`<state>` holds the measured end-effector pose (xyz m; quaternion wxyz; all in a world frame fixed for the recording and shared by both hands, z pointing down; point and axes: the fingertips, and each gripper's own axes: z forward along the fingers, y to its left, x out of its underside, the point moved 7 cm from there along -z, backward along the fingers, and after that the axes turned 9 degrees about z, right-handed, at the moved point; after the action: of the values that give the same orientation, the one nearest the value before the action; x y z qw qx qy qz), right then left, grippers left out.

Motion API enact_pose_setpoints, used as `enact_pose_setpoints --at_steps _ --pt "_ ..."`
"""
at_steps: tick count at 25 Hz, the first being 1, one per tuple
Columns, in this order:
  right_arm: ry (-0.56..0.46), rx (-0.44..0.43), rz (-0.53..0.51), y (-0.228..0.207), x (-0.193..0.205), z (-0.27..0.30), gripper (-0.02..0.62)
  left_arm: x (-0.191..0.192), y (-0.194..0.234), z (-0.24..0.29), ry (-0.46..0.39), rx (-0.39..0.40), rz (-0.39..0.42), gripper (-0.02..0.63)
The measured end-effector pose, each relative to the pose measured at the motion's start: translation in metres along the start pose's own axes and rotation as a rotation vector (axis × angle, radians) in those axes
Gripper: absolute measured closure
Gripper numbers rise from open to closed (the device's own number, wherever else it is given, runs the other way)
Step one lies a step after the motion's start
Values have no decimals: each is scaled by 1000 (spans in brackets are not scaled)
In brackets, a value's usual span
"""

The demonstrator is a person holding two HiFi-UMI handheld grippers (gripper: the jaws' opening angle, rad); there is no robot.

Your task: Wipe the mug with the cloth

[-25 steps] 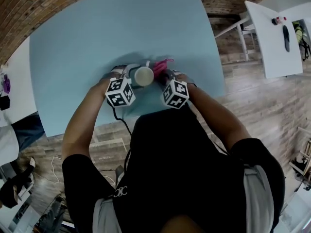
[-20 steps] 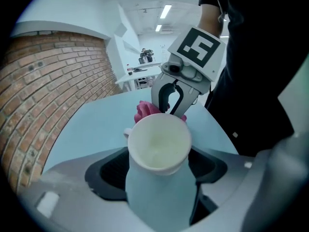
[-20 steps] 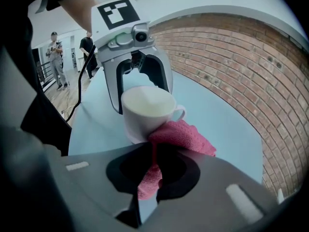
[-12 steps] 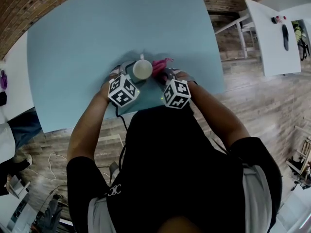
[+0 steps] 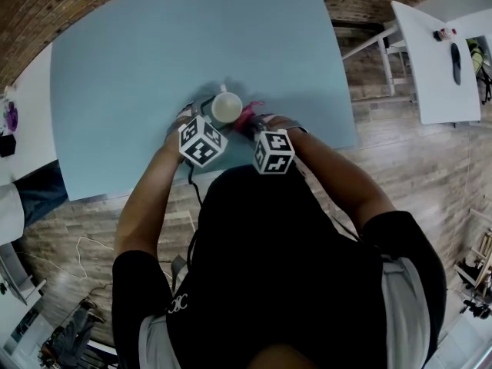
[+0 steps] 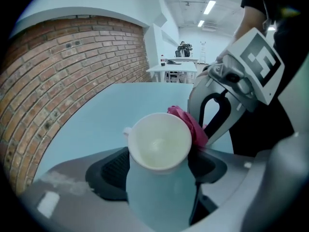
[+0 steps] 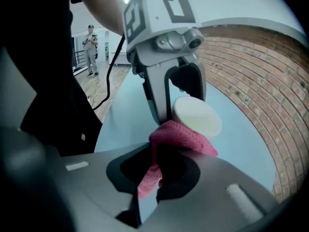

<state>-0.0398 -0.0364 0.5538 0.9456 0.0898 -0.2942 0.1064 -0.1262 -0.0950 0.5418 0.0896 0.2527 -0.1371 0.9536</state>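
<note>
A white mug point(image 5: 226, 107) hangs tilted just above the light-blue table point(image 5: 154, 52), near its front edge. My left gripper point(image 5: 215, 115) is shut on the mug's body. In the left gripper view the mug point(image 6: 159, 144) fills the space between the pads, its open mouth turned toward the camera, in the left gripper point(image 6: 159, 174). A pink cloth point(image 5: 247, 118) is pinched in my right gripper point(image 5: 251, 124) and rests against the mug's right side. The right gripper view shows the cloth point(image 7: 179, 138) bunched between the right gripper point(image 7: 157, 170) jaws, touching the mug point(image 7: 197, 116).
The table's front edge lies close below both grippers, with my body right behind it. A white table point(image 5: 434, 68) with small items stands at the far right, and another white surface point(image 5: 23, 144) at the left. A person point(image 7: 90, 50) stands far off across the wooden floor.
The left gripper has rolled, turning the mug with it. The right gripper has slid the cloth from the mug's upper right down to its lower right side.
</note>
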Motion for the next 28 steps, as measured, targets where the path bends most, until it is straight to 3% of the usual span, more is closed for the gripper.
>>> enact_pose_setpoints --at_steps 7,13,22,28 --pt "-19 39 154 -30 10 0 552 2 -3 -7 22 -53 -101 212" --pt "-38 110 233 -56 9 3 552 8 -6 -12 58 -145 -171 283" --pt "-29 133 148 -46 4 4 552 11 -10 -12 92 -201 -216 296" --pt "-21 90 52 -27 -2 1 552 11 -13 -13 105 -220 -245 296"
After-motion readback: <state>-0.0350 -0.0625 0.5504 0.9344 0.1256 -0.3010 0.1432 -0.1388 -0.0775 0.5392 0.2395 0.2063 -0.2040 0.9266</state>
